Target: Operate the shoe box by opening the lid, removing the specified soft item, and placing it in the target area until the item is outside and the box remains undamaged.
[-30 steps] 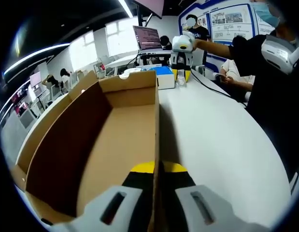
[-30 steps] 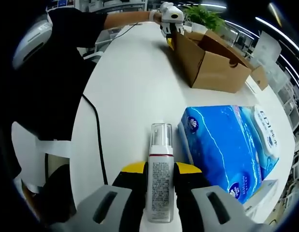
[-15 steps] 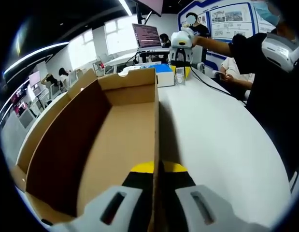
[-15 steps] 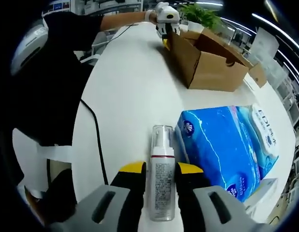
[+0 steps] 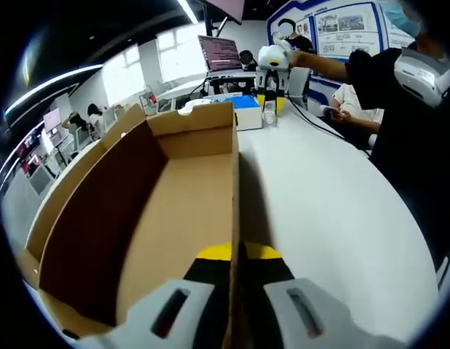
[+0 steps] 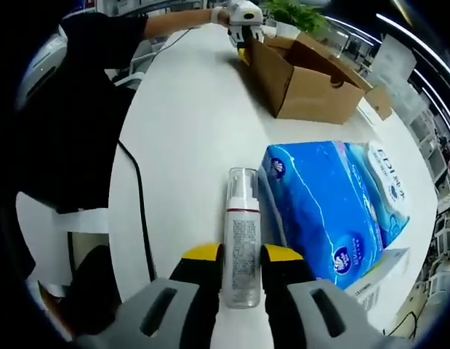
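An open, bare cardboard box (image 5: 174,189) stands on the white table (image 5: 334,218). My left gripper (image 5: 235,256) is shut on its right wall, seen edge-on between the jaws. In the right gripper view the same box (image 6: 312,80) is far off, with the left gripper (image 6: 246,45) at its near corner. A clear pump bottle (image 6: 242,240) lies on the table, cap pointing away. My right gripper (image 6: 243,265) is open, its jaws flanking the bottle's base. From the left gripper view, the right gripper (image 5: 272,100) is far down the table over the bottle (image 5: 270,113).
A blue tissue pack (image 6: 334,211) lies just right of the bottle, with a white carton (image 6: 377,283) beyond it. A black cable (image 6: 141,218) runs along the table's left edge by the person in black (image 6: 72,109). A laptop (image 5: 221,54) stands at the far end.
The right gripper's jaws loosened from the bottle, and the gripper has drawn back and up, so more of the bottle's base shows. The left gripper and the box have not moved.
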